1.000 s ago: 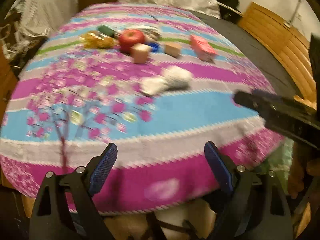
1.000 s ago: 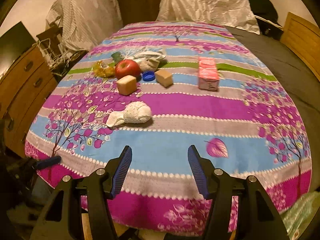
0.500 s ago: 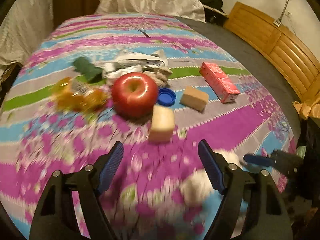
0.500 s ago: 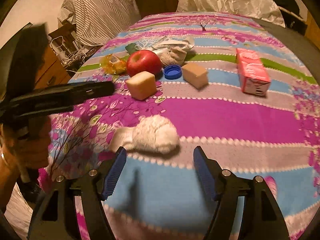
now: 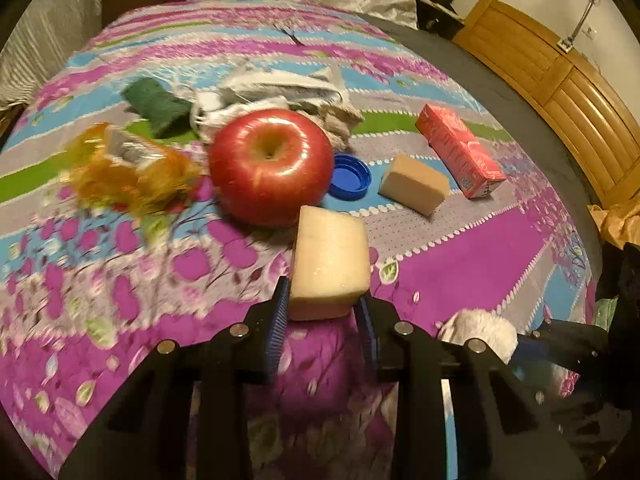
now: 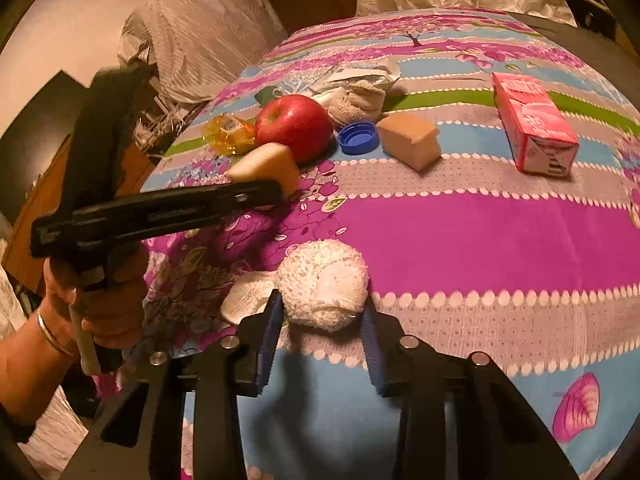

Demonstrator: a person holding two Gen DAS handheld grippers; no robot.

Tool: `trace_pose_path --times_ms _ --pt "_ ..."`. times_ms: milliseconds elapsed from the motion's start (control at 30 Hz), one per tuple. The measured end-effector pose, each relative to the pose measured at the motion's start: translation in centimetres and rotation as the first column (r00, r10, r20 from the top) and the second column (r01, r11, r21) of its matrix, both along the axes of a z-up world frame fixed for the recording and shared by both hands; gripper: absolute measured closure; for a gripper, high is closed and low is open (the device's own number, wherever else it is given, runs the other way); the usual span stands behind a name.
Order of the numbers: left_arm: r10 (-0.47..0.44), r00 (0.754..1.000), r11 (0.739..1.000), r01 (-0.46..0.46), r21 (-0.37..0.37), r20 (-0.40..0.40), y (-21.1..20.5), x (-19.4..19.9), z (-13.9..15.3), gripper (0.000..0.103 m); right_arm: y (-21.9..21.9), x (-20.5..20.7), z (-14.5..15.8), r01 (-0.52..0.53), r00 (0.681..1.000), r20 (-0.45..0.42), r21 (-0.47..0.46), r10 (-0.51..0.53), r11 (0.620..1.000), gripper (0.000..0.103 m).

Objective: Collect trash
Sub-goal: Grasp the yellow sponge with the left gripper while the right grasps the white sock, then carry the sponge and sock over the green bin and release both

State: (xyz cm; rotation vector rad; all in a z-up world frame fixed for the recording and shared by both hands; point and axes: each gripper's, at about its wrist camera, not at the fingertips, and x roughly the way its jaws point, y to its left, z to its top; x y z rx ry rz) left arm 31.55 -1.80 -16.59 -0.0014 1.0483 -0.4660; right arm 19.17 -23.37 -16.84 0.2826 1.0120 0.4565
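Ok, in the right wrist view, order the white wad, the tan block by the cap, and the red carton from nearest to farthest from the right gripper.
1. White wad: between the right gripper fingers.
2. Tan block: ahead, slightly right, beside the blue cap.
3. Red carton: far right.

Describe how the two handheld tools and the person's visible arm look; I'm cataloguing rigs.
Both the left tool and the right tool are black, angular frames with silver bolt heads and blue ribbed fingers. From the side, the left one is a long black bar on a pale handle. The person's left hand is bare, with a thin silver bangle at the wrist.
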Motion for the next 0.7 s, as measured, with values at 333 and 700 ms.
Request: trace_pose_path --times_ms 333,700 --pt "0.099 0.991 0.993 -0.105 0.06 0.094 2.0 -6.6 4.8 0.073 -1.9 -5.6 3.8 0.079 0.996 0.045 0.001 -0.079 0.997 0.066" --pt "0.072 0.974 0.977 -0.112 0.181 0.215 -2.8 -14.0 9.3 0.073 -3.9 -11.6 9.1 0.145 0.981 0.133 -0.024 -0.141 0.989 0.066"
